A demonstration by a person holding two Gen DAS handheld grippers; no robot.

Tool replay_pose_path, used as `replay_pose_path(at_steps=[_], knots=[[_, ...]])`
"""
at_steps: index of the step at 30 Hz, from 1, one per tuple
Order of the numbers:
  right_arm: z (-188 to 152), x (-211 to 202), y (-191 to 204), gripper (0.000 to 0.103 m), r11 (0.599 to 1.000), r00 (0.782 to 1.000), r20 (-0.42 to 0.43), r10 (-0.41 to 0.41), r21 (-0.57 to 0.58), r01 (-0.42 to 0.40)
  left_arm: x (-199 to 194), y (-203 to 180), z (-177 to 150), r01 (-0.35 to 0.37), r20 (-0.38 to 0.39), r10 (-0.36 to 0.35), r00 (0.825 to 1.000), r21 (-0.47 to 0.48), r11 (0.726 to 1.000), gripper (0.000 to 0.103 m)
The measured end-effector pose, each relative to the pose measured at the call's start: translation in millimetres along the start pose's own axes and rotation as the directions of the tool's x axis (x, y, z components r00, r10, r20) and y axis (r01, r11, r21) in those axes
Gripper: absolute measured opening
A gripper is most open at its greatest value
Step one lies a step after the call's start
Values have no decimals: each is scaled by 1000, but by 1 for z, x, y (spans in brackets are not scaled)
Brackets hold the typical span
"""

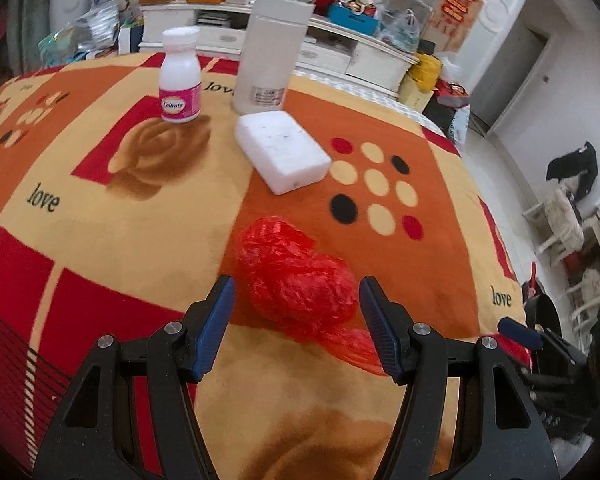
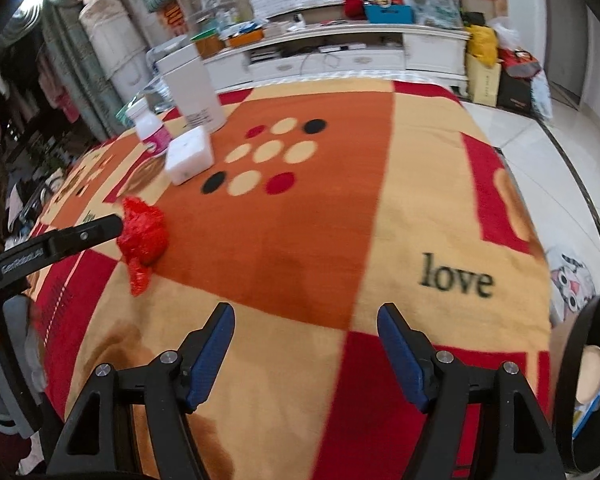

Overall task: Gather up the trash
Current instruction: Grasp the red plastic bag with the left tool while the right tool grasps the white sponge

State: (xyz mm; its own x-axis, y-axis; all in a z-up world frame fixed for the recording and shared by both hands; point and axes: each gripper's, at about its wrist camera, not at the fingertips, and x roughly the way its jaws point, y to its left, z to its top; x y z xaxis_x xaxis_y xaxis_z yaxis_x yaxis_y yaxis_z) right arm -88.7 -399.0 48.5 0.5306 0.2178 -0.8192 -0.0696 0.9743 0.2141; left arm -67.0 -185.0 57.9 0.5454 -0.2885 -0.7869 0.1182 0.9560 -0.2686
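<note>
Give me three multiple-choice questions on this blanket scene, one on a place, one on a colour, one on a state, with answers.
1. Where is the white block?
A. In front of the tall white bottle
B. On the floor
C. Under the bag

2. What colour is the crumpled bag?
A. Blue
B. Red
C. Green

3. How is the left gripper?
A. Shut on the small bottle
B. Shut on the block
C. Open, bag between its fingers

Answers: 1 A, it lies just before the bottle. 2 B, bright red plastic. 3 C, gaps show beside both pads.

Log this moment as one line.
left hand-held gripper: open, straddling red plastic bag | right hand-held gripper: open, empty | blanket: white block untouched
</note>
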Motion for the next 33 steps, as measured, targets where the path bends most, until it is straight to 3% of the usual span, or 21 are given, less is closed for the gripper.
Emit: replay_pose_path(at_steps=[12, 14, 15, 21, 27, 33], knots=[[4, 10, 12, 72, 1000, 1000, -21, 16, -11, -17, 34, 3, 4, 38, -21, -39, 999, -50, 998, 63], [6, 13, 14, 73, 1000, 999, -25, 20, -14, -20, 35, 4, 4, 53, -18, -54, 998, -44, 998, 58], [7, 15, 16, 73, 1000, 999, -27, 23, -16, -23, 34, 4, 4, 66, -16, -66, 998, -41, 997, 46], [22, 32, 31, 73, 998, 998, -38, 54, -42, -55, 14, 19, 13, 77, -4, -77, 997, -13, 997, 39], [58, 55, 58, 73, 990, 992, -7, 123, -67, -123, -8, 44, 20, 37, 10, -37, 999, 0, 999, 39], [108, 93, 104, 73, 977, 988, 5, 156, -148, -153, -3, 65, 20, 20, -7, -21, 1000, -32, 999, 39]])
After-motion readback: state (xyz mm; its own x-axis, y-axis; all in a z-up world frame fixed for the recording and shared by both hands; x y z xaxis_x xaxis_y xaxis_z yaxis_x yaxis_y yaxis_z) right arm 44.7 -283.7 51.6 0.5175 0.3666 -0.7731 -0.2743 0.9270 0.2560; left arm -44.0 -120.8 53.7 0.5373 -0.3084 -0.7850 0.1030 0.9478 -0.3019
